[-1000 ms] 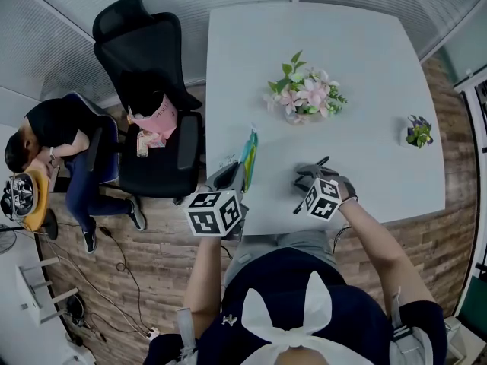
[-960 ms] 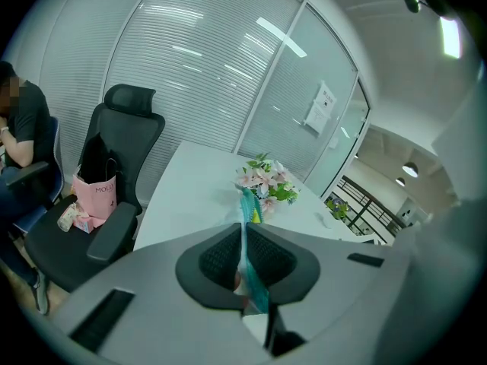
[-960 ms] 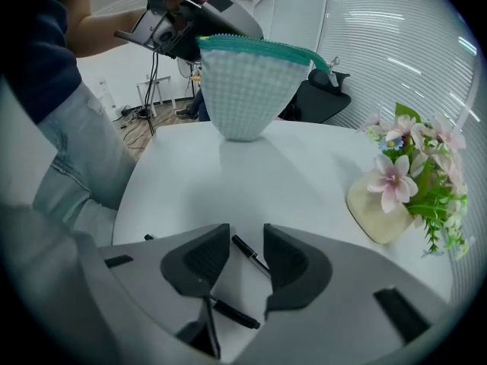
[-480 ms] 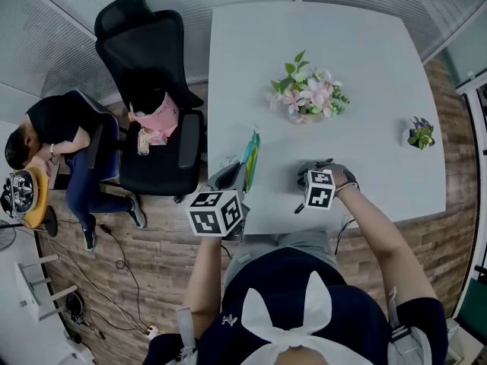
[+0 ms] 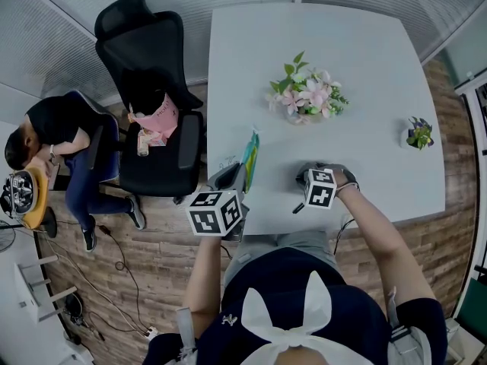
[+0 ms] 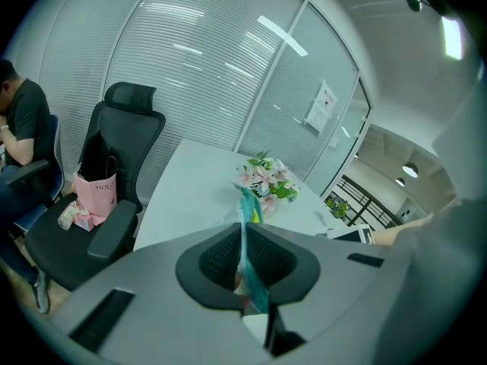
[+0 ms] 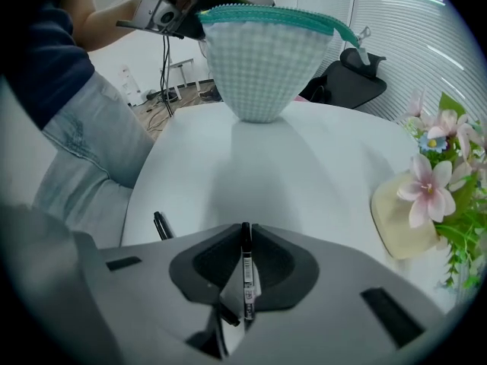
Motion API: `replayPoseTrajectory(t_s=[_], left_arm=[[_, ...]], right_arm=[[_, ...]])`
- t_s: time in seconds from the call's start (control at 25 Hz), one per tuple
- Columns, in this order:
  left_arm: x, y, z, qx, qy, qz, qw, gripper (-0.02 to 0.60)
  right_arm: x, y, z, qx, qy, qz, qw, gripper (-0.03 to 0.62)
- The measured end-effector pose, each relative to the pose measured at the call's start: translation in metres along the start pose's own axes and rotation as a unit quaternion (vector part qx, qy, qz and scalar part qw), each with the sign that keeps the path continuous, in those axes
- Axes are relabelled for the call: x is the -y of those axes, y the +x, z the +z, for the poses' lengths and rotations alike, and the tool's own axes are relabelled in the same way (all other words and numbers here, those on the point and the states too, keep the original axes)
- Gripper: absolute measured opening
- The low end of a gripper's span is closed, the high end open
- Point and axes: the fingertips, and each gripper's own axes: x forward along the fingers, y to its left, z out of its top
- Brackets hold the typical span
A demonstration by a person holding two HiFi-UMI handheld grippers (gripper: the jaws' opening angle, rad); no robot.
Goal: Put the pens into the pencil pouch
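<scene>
A teal-zippered, checked pencil pouch (image 5: 249, 154) hangs upright over the white table's (image 5: 358, 44) near left part. My left gripper (image 5: 240, 176) is shut on the pouch's (image 6: 249, 204) edge and holds it up. In the right gripper view the pouch (image 7: 262, 59) shows ahead with its zipper on top. My right gripper (image 7: 246, 234) points steeply down at the table near the front edge. Its jaws are closing, and a black pen (image 7: 246, 268) stands pinched between the pads. A second black pen (image 7: 161, 225) lies on the table just left of that gripper.
A vase of pink flowers (image 5: 304, 96) stands mid-table and a small potted plant (image 5: 418, 133) at the right edge. Left of the table is a black office chair (image 5: 152, 112) with a pink bag (image 5: 157, 120). A person (image 5: 53, 128) sits further left.
The right gripper has tipped more steeply down and rolled a little, and its jaws have closed round the pen. The pen's far end no longer shows beyond it. The left gripper and pouch held still.
</scene>
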Motion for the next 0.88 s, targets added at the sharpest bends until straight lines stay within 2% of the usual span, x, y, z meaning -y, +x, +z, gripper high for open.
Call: replayPoseTrajectory(t_s=[0.6,0.76,0.88], left_arm=[[0.0,-0.002,0.0,-0.003,0.009,0.0,1.0,0.037],[0.001,-0.002,-0.001,-0.004,0.012,-0.001,0.9999,0.037],[0.001,-0.001,-0.002,-0.005,0.013,-0.001,0.9999,0.037]], right_arm=[[0.013,-0.043,0.027,0.09,0.054,-0.046,0.993,0.049],[0.016,-0.057,0.033,0.122,0.079,-0.06,0.988,0.049],[0.019,-0.069,0.038,0.159,0.114,-0.068,0.978,0.048]])
